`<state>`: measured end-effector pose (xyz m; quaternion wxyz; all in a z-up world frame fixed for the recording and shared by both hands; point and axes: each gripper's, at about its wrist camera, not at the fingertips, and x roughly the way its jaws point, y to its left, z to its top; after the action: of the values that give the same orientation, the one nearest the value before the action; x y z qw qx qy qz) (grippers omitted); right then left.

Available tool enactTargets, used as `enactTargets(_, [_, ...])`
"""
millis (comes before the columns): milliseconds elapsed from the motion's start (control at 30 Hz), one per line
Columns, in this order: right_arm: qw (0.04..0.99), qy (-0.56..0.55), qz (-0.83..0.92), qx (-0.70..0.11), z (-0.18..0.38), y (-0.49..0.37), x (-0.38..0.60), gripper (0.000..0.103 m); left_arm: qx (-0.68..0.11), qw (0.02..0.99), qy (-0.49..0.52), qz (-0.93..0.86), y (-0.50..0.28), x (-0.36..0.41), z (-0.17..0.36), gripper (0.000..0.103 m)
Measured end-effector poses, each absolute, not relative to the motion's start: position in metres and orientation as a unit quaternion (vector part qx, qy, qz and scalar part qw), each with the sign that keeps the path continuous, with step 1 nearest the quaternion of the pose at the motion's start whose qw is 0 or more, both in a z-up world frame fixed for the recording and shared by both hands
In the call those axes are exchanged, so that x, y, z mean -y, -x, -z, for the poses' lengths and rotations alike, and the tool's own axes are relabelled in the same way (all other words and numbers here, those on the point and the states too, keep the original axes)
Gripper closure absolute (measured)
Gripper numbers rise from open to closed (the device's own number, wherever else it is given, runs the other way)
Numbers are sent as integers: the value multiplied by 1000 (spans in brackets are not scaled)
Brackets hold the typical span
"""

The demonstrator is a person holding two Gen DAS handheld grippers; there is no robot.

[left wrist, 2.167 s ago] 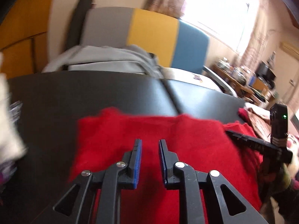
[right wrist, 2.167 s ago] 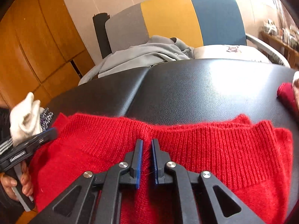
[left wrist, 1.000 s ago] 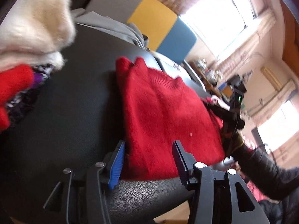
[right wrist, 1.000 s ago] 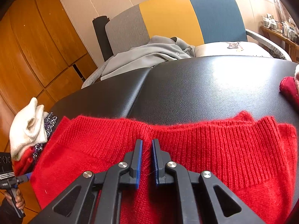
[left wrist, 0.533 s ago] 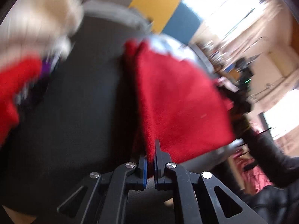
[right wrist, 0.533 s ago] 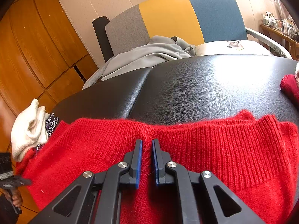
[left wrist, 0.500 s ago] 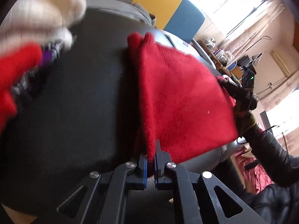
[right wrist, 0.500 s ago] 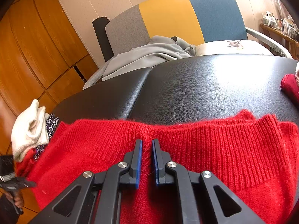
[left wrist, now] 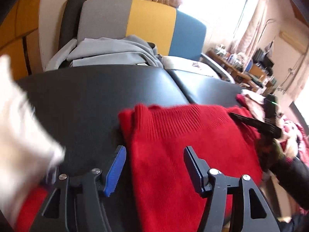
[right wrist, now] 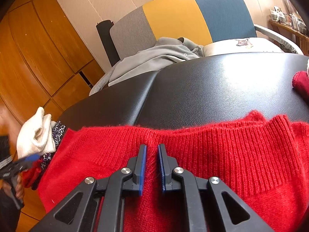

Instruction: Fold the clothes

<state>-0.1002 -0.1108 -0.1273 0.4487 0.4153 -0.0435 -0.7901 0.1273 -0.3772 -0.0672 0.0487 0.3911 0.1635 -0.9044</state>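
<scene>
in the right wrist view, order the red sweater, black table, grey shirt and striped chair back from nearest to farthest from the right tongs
1. red sweater: right under the right tongs, its knit between the nearly shut pads.
2. black table: bare surface just beyond the sweater's edge.
3. grey shirt: heaped behind the table's far edge.
4. striped chair back: upright behind the shirt.

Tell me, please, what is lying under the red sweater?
The red sweater lies on the black padded table, whose bare surface shows beyond its ribbed edge. Whatever is beneath the knit itself is covered and cannot be seen.
</scene>
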Motion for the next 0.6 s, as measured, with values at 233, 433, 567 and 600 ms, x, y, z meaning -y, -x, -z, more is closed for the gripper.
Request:
enactTargets(233, [459,-421,779,70,129,102,105,90,-110,70,-468,874,-62,380,106,92])
enactTargets(433, [462,-422,776,77,130,102,103,89,-145,96,-446,878,-70,395,102,83])
enactTargets(567, [461,-421,778,74,129,101,103,89,-135,111,-454,874,-70,395,107,35])
enactTargets(600, [461,-421,778,74,129,101,103,89,-146,100,-453,874,-72,394,108,61])
